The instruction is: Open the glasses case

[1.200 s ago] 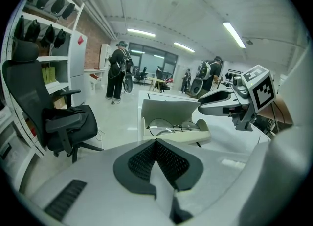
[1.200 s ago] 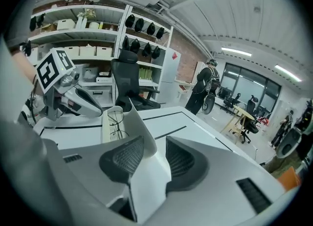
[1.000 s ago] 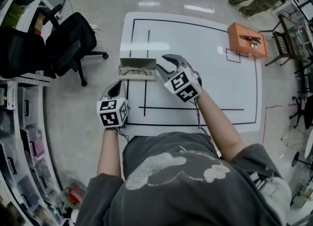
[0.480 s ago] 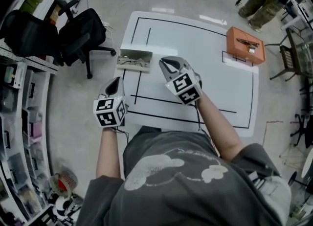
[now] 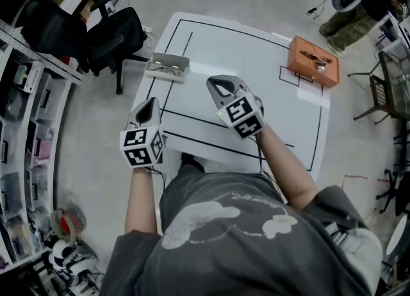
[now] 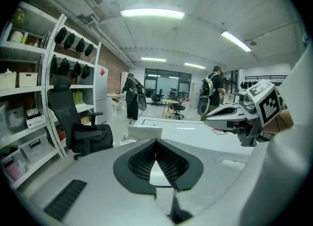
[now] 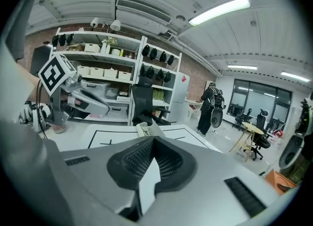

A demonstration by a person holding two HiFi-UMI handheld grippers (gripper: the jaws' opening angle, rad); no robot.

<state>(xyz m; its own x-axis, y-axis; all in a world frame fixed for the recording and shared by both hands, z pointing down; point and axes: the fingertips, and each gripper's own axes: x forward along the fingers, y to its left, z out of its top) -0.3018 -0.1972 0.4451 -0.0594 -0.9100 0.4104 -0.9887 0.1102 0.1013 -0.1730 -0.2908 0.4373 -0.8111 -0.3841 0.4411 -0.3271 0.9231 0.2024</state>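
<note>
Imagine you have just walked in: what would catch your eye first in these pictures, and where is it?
First, the left gripper and right gripper, each with a black-and-white marker cube, held at the near side of the white table, jaws shut and empty. Next, the orange box at the table's far right corner and the open glasses case at its far left corner.

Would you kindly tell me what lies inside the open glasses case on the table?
The glasses case holds a thin dark frame, apparently glasses. Whatever lies under that frame, if anything, is covered by it, and finer detail is too small to tell.
</note>
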